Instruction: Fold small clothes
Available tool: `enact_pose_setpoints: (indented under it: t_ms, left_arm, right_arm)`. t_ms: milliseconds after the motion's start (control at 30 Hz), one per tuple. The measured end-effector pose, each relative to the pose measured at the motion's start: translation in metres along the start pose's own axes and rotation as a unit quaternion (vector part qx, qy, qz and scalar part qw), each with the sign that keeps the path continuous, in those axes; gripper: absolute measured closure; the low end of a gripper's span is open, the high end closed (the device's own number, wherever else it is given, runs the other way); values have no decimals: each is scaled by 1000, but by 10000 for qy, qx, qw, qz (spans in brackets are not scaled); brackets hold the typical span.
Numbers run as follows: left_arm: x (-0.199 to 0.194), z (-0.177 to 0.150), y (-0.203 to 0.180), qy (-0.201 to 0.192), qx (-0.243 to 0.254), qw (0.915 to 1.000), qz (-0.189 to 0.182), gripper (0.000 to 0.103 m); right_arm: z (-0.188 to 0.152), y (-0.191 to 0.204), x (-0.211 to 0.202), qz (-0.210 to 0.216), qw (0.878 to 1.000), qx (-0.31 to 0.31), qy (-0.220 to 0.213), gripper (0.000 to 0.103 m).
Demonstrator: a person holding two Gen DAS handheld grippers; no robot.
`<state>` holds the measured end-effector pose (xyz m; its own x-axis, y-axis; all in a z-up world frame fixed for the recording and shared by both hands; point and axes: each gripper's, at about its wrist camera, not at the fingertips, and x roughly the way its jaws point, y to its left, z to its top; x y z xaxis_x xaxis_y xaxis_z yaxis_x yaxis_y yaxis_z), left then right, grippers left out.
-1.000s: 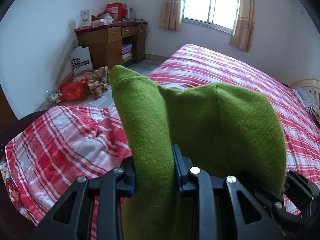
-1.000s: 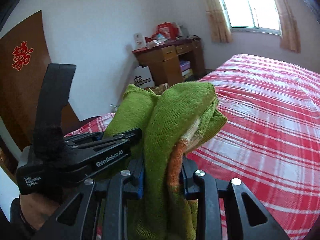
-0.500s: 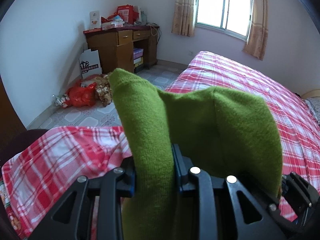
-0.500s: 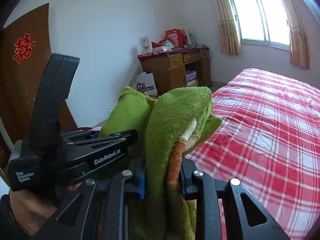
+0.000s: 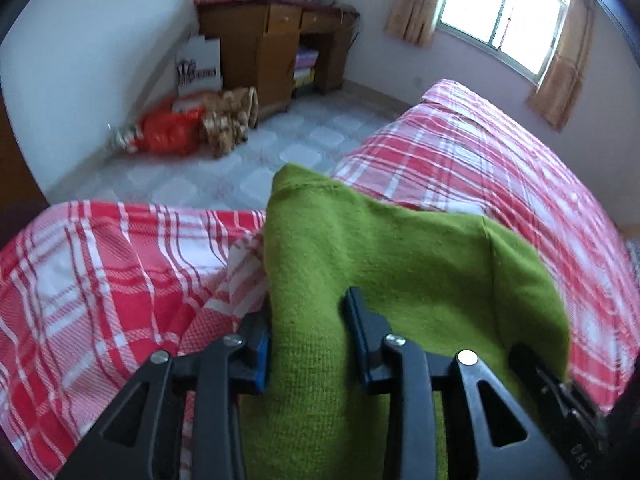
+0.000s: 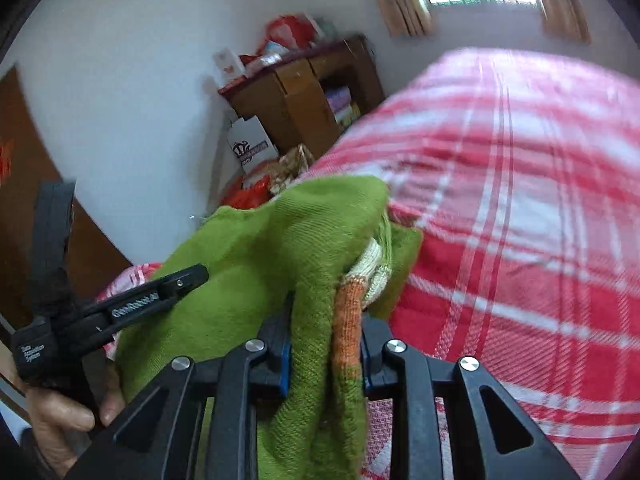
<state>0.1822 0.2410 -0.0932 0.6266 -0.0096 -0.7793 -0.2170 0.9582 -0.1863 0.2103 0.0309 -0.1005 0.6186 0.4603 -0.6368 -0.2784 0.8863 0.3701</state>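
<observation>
Left tool (image 5: 306, 330), jaws just eased wider, and right tool (image 6: 326, 334) both pinch a green knit garment (image 5: 400, 256) above the bed (image 5: 500, 160); loosened grip could drop one corner.

Home bedroom: plaid bed (image 5: 480, 160), wooden desk (image 5: 272, 40), curtained window (image 5: 508, 20).

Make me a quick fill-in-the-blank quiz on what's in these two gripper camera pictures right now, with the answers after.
1. Both grippers are clamped on a knitted garment whose main colour is ____.
2. The bedsheet under it is checked red and ____.
3. Between the right gripper's fingers, a cuff shows a white band and an ____ band.
4. The left gripper points toward a wooden ____.

Answers: green; white; orange; desk
</observation>
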Motion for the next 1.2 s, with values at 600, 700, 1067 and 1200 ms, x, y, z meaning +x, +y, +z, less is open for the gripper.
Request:
enact_pose_setpoints:
  t_ms: [600, 700, 1067, 1200]
  left_arm:
    - [-64, -44, 5, -150, 440, 9989, 37, 31]
    - [-75, -63, 6, -69, 403, 9990, -162, 31]
    - [-84, -103, -5, -112, 738, 9966, 342, 29]
    - [-89, -112, -3, -53, 859, 9952, 455, 29]
  right_arm:
    - [-40, -13, -71, 582, 9967, 547, -143, 52]
    - [-59, 0, -76, 432, 9987, 260, -11, 52]
    - [-108, 4, -79, -48, 9995, 210, 241, 53]
    - [-114, 13, -86, -281, 9989, 138, 353, 53]
